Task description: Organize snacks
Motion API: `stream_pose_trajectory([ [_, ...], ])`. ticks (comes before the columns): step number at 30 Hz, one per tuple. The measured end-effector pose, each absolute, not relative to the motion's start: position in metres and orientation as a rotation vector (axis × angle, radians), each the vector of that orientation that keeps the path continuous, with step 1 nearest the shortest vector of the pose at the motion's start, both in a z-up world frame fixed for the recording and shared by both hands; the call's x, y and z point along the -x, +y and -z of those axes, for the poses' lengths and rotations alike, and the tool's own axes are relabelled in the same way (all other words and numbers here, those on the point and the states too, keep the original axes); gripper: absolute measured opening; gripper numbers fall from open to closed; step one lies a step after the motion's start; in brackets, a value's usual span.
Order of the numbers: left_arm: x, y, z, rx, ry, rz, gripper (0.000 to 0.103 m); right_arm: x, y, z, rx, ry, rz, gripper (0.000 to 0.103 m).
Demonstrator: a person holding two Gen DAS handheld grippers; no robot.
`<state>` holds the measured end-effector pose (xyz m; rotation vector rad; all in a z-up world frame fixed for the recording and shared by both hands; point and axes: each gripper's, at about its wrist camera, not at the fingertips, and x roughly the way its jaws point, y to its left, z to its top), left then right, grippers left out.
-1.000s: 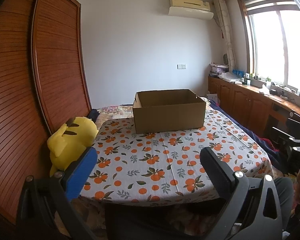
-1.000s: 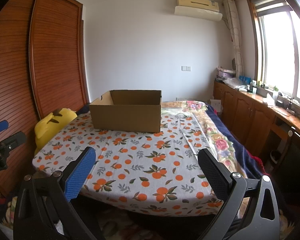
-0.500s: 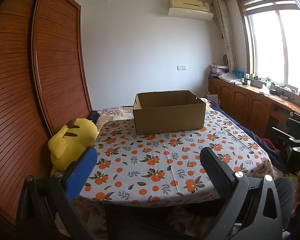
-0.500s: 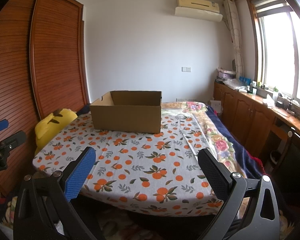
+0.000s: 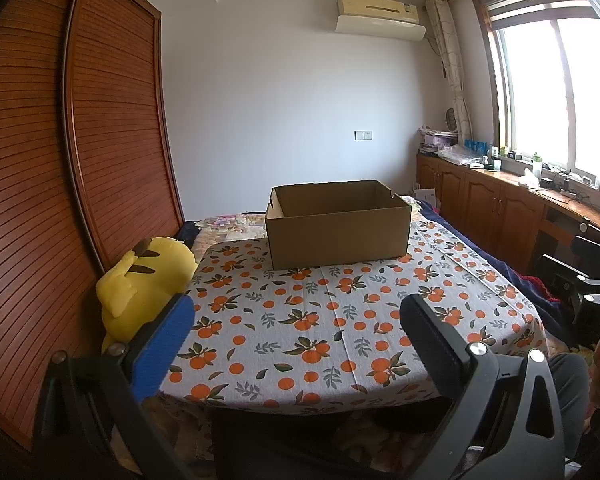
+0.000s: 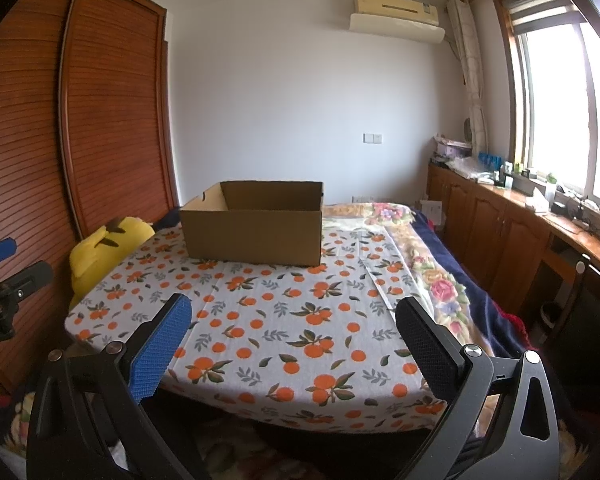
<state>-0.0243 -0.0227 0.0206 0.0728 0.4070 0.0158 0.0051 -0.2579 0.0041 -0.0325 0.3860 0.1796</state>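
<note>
An open brown cardboard box (image 5: 338,226) (image 6: 252,226) stands at the far side of a table covered with an orange-fruit patterned cloth (image 5: 320,320) (image 6: 284,320). Its inside is mostly hidden; no snacks show in either view. My left gripper (image 5: 296,320) hangs open before the table's near edge, nothing between its fingers. My right gripper (image 6: 292,322) is open too, short of the near edge and empty. The right gripper's body shows at the right edge of the left wrist view, and the left gripper's at the left edge of the right wrist view.
A yellow plush toy (image 5: 144,280) (image 6: 100,248) leans at the table's left side against a wooden slatted wardrobe (image 5: 60,160). A bed with a floral blanket (image 6: 432,272) lies right of the table. Wooden cabinets (image 5: 496,208) with clutter run under the window.
Both views have shifted slightly; the box sits a little lower in the frames. Both grippers stay open and empty.
</note>
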Motion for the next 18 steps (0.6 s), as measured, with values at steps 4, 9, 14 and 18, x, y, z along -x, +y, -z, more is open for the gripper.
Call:
stream_pose_trajectory([
  [4, 0.0237, -0.0220, -0.0210, -0.072, 0.406, -0.015, 0.103, -0.0050, -0.2578, -0.0039, 0.033, 0.386, -0.179, 0.103],
  [9, 0.0246, -0.0232, -0.0204, -0.074, 0.406, -0.015, 0.103, -0.0049, -0.2577, -0.0043, 0.033, 0.386, -0.180, 0.103],
  [14, 0.0248, -0.0235, -0.0203, -0.074, 0.406, -0.016, 0.103, -0.0046, -0.2572, -0.0041, 0.034, 0.385, -0.179, 0.103],
  [18, 0.0242, -0.0229, -0.0210, -0.075, 0.406, -0.016, 0.103, -0.0046, -0.2571, -0.0041, 0.033, 0.385, -0.179, 0.103],
])
